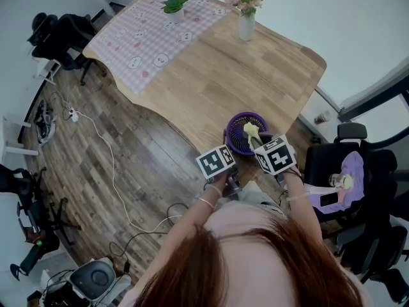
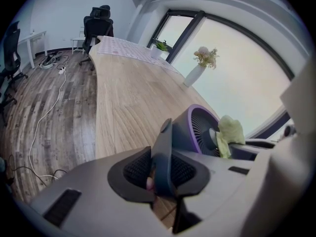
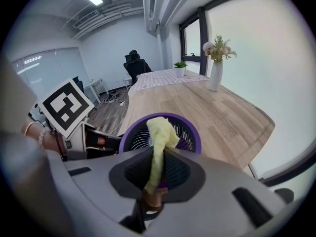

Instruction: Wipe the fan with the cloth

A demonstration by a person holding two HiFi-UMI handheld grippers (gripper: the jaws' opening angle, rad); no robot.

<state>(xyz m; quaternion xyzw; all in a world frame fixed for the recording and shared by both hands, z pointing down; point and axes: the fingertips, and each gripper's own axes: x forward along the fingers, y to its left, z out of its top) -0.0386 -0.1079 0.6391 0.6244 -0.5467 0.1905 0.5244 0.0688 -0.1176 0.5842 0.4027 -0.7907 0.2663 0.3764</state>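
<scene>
Right gripper view: yellow cloth (image 3: pixel 160 132) is clamped by right gripper (image 3: pixel 157 174), laid on purple fan (image 3: pixel 129 132). Fan's stand (image 2: pixel 165 142) is gripped by left gripper (image 2: pixel 159 173).

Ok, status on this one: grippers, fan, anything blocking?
Left gripper shut on stand of fan. Right gripper shut on cloth, cloth at the front grille. Nothing in the way; fan near table edge.

**Both hand-held grippers, held close together in front of the body and angled steeply downward.**
Left hand-held gripper (image 2: pixel 162 168): jaws closed on a dark flat part of the fan (image 2: pixel 197 127). Right hand-held gripper (image 3: pixel 157 176): jaws clamped on the cloth (image 3: pixel 160 132), which sticks out past the tips. Both forearms reach forward; bangles ring the left wrist (image 1: pixel 206 201).
</scene>
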